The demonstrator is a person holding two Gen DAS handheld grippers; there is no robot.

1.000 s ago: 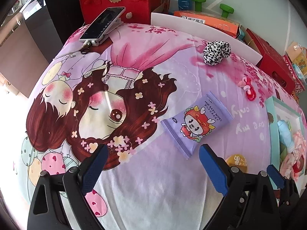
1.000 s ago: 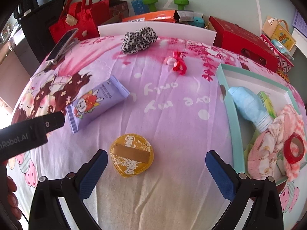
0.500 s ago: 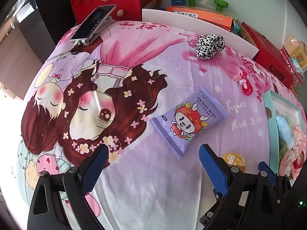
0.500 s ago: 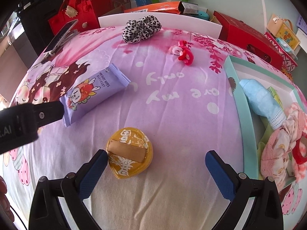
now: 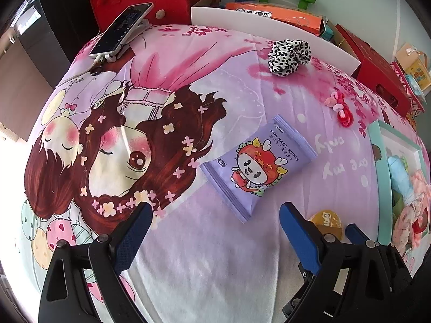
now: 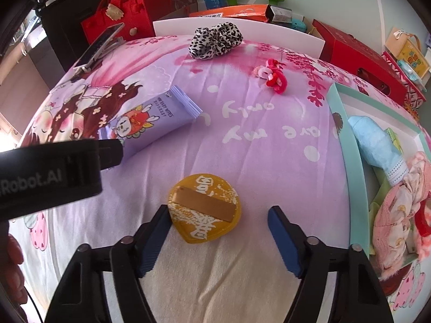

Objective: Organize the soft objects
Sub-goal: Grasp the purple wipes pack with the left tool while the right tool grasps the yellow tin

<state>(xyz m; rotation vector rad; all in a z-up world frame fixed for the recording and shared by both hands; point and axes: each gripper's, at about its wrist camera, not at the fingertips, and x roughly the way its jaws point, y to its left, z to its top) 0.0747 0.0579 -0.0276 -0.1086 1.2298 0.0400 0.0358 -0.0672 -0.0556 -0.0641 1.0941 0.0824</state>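
Note:
A round yellow pad (image 6: 204, 210) with white characters lies on the cartoon-print sheet. My right gripper (image 6: 218, 211) straddles it, and its jaws are closing. The left finger sits at the pad's rim; the right finger is still apart from it. My left gripper (image 5: 215, 210) hovers open over the sheet and holds nothing. A purple baby wipes pack (image 5: 258, 167) lies just beyond it. Farther back are a leopard scrunchie (image 6: 215, 40) and a red and pink hair tie (image 6: 273, 76). At the right, a teal tray (image 6: 353, 161) holds a blue cloth (image 6: 377, 140) and pink cloths (image 6: 398, 215).
A phone (image 5: 121, 29) on a stand sits at the far left corner. Behind the bed are a red felt bag (image 6: 126, 18), a white board (image 6: 269, 31), an orange box and a red box (image 6: 355, 56). The left gripper's black body (image 6: 54, 172) crosses the right view.
The right jaws have narrowed around the yellow pad, which now lies between the fingertips. The left gripper has stayed open and hardly moved.

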